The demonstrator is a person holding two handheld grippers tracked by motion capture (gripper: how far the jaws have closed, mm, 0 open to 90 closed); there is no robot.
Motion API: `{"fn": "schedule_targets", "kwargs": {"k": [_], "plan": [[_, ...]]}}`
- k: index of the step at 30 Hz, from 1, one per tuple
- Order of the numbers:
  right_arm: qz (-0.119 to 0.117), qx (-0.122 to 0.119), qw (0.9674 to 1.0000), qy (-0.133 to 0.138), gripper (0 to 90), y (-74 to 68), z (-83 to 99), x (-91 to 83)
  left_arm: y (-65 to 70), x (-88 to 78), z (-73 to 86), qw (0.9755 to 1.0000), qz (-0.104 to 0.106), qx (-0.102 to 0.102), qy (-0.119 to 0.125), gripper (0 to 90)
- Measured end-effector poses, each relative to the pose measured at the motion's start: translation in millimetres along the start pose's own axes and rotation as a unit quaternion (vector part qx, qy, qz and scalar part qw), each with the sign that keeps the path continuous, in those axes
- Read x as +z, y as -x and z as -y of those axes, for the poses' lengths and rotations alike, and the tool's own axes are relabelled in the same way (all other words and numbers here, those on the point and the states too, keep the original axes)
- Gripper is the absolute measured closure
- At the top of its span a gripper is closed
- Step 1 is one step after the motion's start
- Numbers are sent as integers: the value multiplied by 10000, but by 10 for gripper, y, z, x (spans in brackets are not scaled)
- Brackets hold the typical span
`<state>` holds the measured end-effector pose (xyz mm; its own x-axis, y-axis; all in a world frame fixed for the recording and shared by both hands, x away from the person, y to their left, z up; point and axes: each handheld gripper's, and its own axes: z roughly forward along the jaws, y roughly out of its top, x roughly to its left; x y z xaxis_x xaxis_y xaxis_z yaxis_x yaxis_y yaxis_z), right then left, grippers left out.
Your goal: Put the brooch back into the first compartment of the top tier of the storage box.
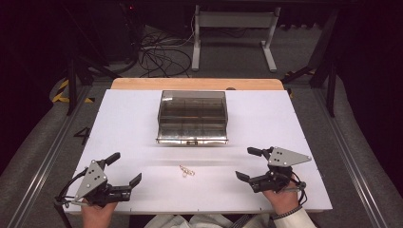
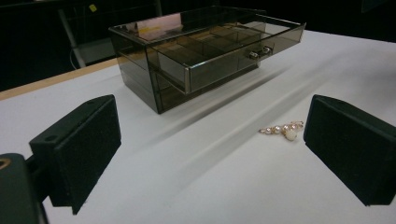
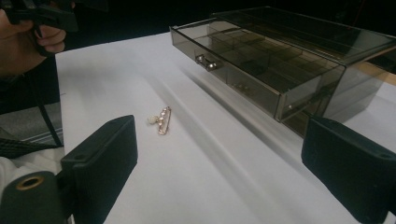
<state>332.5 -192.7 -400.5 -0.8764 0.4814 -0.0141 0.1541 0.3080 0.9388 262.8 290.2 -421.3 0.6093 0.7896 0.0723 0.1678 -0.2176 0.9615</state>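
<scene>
A small gold brooch with pearls (image 1: 186, 171) lies on the white table between the two hands; it appears again as the brooch (image 2: 283, 130) and the brooch (image 3: 160, 120). Behind it stands a smoked clear drawer box (image 1: 192, 116) whose top drawer (image 2: 219, 60) is pulled out, showing divided compartments and a metal knob (image 3: 207, 62). My left gripper (image 1: 127, 169) rests at the near left, jaws wide open and empty. My right gripper (image 1: 248, 164) is at the near right, also open, with nothing between its pads (image 3: 100, 163).
The white sheet (image 1: 133, 118) covers a wooden table whose far edge (image 1: 197, 84) shows behind the box. The near table edge runs just under both hands. Beyond the table are floor cables (image 1: 159, 54) and a white stand (image 1: 233, 33).
</scene>
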Motion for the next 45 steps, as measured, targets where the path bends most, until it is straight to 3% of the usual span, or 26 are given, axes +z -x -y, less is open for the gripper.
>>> {"fn": "schedule_targets", "kwargs": {"k": [12, 32, 45], "plan": [[-362, -142, 9992, -109, 121, -55, -228, 288, -11, -2, 3, 10000, 3, -17, -9, 51], [-760, -309, 9963, -238, 114, -132, -428, 645, -13, 0, 2, 10000, 0, 13, -22, 54], [-1017, -125, 9940, -374, 106, -148, -454, 810, -17, 2, 3, 10000, -10, 38, -46, 55]]}}
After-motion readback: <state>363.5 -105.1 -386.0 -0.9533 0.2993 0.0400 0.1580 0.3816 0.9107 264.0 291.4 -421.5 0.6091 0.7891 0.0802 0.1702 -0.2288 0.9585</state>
